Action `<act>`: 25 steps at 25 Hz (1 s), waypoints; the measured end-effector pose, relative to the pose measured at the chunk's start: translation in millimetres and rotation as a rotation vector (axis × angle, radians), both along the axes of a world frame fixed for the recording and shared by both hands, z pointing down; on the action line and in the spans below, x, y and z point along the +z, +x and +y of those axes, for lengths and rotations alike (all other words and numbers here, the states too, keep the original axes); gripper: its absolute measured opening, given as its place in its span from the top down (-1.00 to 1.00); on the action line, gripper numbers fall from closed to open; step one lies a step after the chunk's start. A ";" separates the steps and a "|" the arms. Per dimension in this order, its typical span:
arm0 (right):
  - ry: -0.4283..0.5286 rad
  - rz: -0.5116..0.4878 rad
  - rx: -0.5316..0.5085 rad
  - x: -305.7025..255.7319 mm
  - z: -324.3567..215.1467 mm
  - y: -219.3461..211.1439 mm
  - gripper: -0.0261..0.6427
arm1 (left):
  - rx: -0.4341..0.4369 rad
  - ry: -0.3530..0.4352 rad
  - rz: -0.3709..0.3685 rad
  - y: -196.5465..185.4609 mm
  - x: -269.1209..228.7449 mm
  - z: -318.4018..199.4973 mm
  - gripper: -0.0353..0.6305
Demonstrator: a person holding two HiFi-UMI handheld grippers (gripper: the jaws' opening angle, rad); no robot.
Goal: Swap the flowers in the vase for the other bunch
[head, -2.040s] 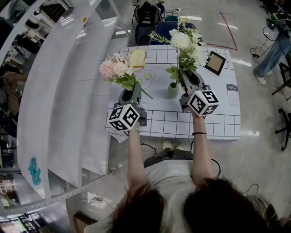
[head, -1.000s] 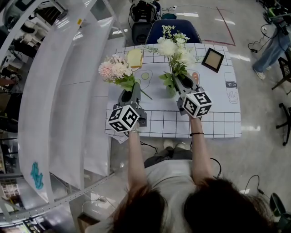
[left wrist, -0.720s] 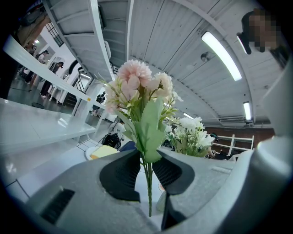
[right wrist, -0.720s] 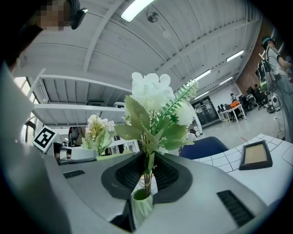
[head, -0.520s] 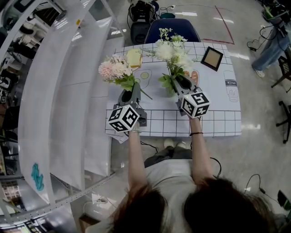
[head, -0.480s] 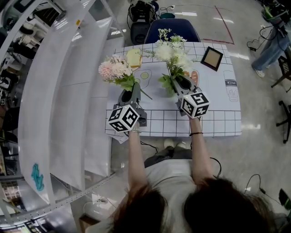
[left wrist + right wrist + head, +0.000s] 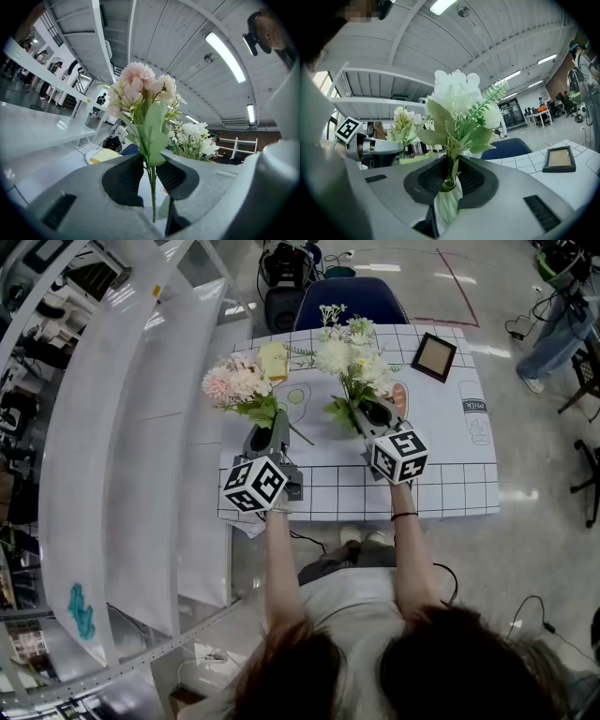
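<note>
A table (image 7: 441,486) covered with a white, grid-printed cloth is seen from above, and a blue chair (image 7: 352,298) is set at its far edge. Two bunches are held upright over the cloth, well apart from each other. The pink bunch (image 7: 234,382) is carried on the left side by the left gripper (image 7: 151,174). Its pads are closed on the thin green stems just below a large leaf, and the cut ends are seen hanging free under the jaws. The white bunch (image 7: 352,352) is carried over the middle of the cloth by the right gripper (image 7: 449,179), whose pads are pressed against the stems from both sides. Directly beneath that grip a pale green ribbed vase (image 7: 447,208) is seen, with the lower ends of the white bunch's stems at its mouth. How deep they reach cannot be told. A dark picture frame (image 7: 432,357) is laid flat towards the far right corner, and a yellow block (image 7: 273,360) is placed just behind the pink bunch.
</note>
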State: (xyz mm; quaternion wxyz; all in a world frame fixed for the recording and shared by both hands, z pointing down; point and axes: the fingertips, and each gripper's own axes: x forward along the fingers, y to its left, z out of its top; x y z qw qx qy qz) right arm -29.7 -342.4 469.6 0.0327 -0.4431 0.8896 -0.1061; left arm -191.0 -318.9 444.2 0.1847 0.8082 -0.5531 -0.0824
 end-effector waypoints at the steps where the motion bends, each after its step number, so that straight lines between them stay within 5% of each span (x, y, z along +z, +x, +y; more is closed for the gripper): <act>1: -0.002 0.003 -0.001 0.7 0.5 -0.3 0.78 | 0.001 -0.001 0.000 -0.2 0.2 0.0 0.66; 25: -0.007 0.084 0.027 1.3 6.6 -0.7 0.75 | 0.021 -0.013 0.017 2.8 3.5 4.9 0.66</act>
